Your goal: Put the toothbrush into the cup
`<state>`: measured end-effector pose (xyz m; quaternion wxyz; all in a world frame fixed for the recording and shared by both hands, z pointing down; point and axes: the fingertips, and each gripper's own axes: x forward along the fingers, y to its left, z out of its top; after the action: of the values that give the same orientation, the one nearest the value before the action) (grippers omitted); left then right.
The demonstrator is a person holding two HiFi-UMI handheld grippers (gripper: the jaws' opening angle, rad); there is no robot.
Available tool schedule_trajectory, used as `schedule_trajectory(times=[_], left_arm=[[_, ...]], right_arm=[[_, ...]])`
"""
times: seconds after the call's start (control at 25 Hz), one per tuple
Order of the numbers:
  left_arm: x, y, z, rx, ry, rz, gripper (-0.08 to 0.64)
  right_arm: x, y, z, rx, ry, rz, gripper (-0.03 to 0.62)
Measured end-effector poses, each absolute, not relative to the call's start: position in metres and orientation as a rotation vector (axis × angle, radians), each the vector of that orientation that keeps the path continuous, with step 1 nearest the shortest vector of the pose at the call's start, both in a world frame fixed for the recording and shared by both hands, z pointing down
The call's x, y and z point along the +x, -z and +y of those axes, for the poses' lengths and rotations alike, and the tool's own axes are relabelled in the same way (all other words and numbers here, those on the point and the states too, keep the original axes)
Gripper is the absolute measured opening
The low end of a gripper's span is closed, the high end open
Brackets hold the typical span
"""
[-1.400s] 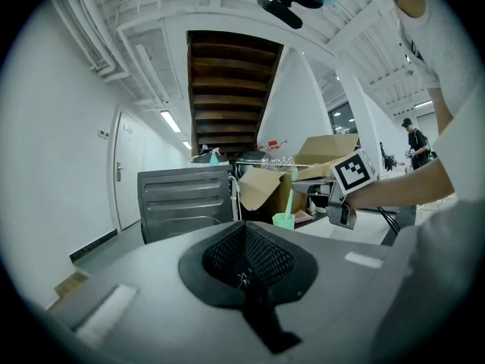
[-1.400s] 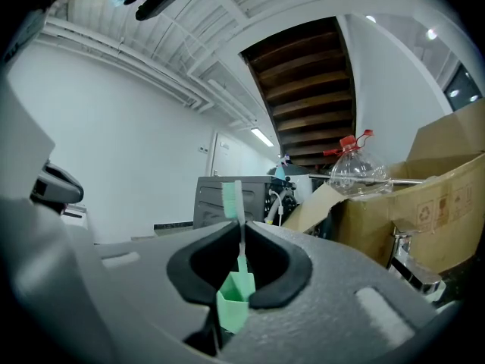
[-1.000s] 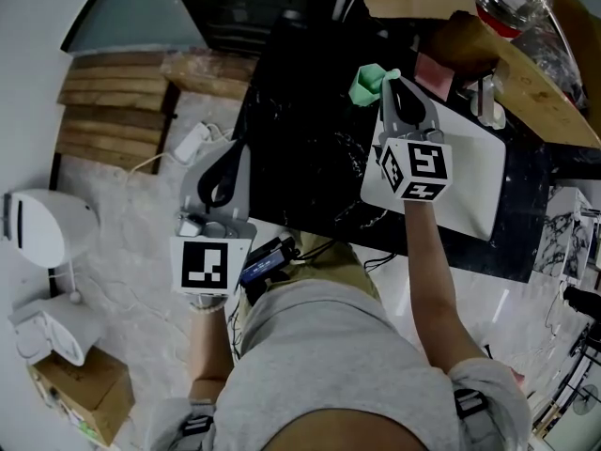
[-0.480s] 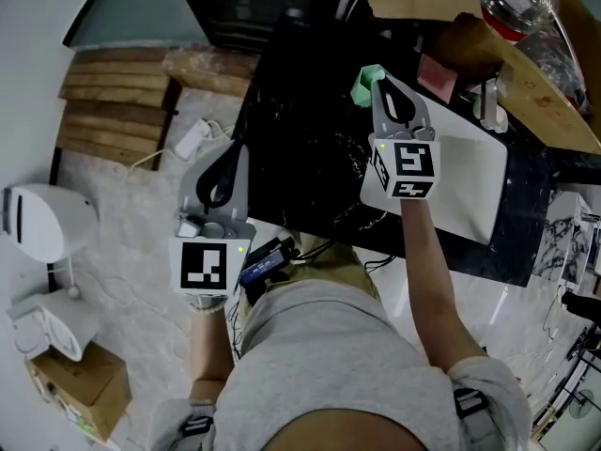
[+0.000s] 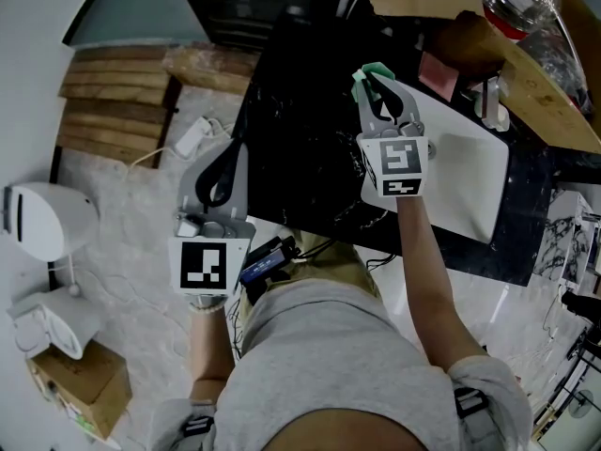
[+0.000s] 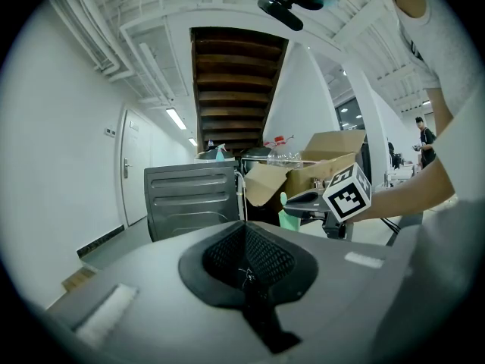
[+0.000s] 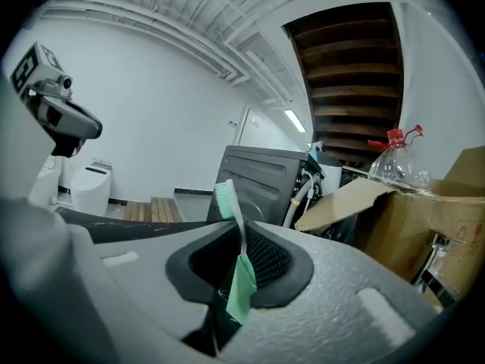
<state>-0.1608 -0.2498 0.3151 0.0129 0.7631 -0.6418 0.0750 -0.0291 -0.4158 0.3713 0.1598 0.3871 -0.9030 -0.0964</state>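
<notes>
The right gripper (image 5: 374,75) is clamped shut on a mint-green toothbrush (image 7: 241,283), whose bristle head sticks out past the jaws. In the head view its tips overlap the green cup (image 5: 359,88), which stands on a black tabletop (image 5: 291,139) just beside a white board (image 5: 470,181). Whether the brush touches the cup cannot be told. The left gripper (image 5: 233,153) is held off the table's edge over a pale speckled floor (image 5: 131,242), jaws together with nothing between them. Wooden planks (image 5: 113,111) lie on the floor. Behind the table are a cardboard box (image 7: 424,218), a clear plastic bottle (image 7: 398,165) and a grey metal cabinet (image 7: 258,177).
</notes>
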Motion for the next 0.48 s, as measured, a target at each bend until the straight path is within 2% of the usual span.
schedule_trajectory(times=[0.32,0.48], left_arm=[[-0.163,-0.315,-0.249,2.379,-0.244,-2.007,0.009],[-0.162,-0.315,-0.249,2.385,-0.243,-2.003,0.009]], right_arm=[[-0.032,-0.378,-0.417,1.096,0.262,-2.562,0.038],[-0.029,-0.382,-0.417,1.102,0.22,-2.557,0.086]])
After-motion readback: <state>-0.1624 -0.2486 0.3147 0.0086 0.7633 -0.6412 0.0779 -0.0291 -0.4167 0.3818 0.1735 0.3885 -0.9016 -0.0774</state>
